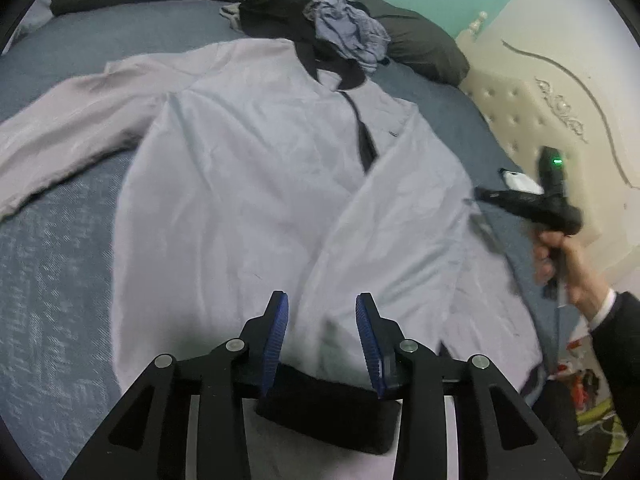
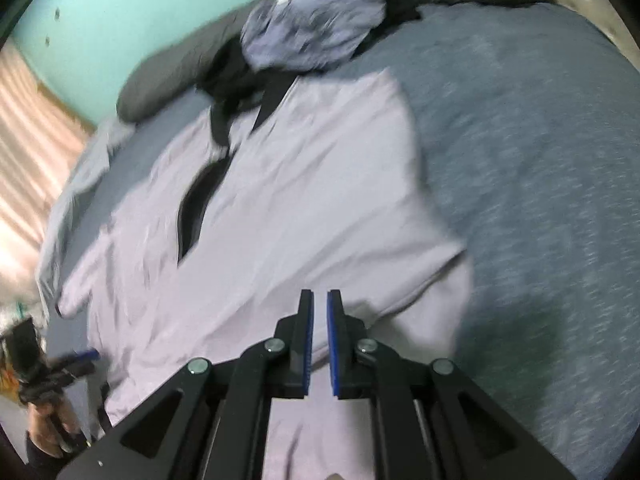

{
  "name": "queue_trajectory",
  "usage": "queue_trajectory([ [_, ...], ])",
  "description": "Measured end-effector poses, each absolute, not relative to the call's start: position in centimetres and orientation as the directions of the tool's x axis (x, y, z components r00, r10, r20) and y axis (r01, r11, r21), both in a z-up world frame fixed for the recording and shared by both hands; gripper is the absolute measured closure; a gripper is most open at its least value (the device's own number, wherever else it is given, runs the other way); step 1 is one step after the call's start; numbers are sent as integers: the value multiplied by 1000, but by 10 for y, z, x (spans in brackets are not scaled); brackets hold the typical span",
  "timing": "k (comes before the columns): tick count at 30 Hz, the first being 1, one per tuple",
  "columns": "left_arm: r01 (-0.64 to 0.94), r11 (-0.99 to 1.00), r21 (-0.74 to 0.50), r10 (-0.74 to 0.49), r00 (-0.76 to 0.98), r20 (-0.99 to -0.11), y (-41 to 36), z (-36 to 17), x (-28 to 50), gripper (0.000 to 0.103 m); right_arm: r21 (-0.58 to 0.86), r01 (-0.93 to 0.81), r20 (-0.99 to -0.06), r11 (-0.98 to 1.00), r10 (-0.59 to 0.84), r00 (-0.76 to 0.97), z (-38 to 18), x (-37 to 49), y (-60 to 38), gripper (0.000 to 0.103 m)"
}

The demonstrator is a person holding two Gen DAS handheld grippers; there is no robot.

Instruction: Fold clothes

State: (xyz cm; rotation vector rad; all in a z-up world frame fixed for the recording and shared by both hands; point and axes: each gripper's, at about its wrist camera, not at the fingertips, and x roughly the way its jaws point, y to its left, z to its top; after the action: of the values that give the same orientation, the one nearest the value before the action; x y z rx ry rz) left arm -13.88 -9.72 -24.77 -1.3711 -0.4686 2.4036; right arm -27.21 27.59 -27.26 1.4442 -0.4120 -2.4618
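Clearly the soft, light shirt (image 1: 248, 168) wanted gripping at its near hem, left gripper (image 1: 322, 336) wide, right gripper (image 2: 320, 340) narrowed, both empty.

Your pale lilac long-sleeved shirt (image 1: 248, 184) is lying flat on the bed, dark collar and placket facing up, one sleeve lying folded across its body, the other stretching outward; more crumpled clothes (image 1: 320, 28) are sitting just beyond its collar.
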Motion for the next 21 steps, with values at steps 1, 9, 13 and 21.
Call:
queue_trajectory([
  [1,-131,-887,-443,450,-465,-763,-94,-250,-136,65,359,88,-815,-929,-358,-455,-277,-270,266,97],
  [9,-169,-916,-365,402,-376,-835,-57,-271,-126,65,346,45,-850,-937,-333,-409,-304,-248,238,96],
  [13,-174,-928,-329,371,-361,-856,-51,-275,-127,65,378,-11,-841,-926,-338,-422,-307,-242,240,96],
  [21,-92,-911,-403,406,-382,-830,-76,-257,-116,65,408,137,-817,-903,-428,-387,-292,-220,189,96],
])
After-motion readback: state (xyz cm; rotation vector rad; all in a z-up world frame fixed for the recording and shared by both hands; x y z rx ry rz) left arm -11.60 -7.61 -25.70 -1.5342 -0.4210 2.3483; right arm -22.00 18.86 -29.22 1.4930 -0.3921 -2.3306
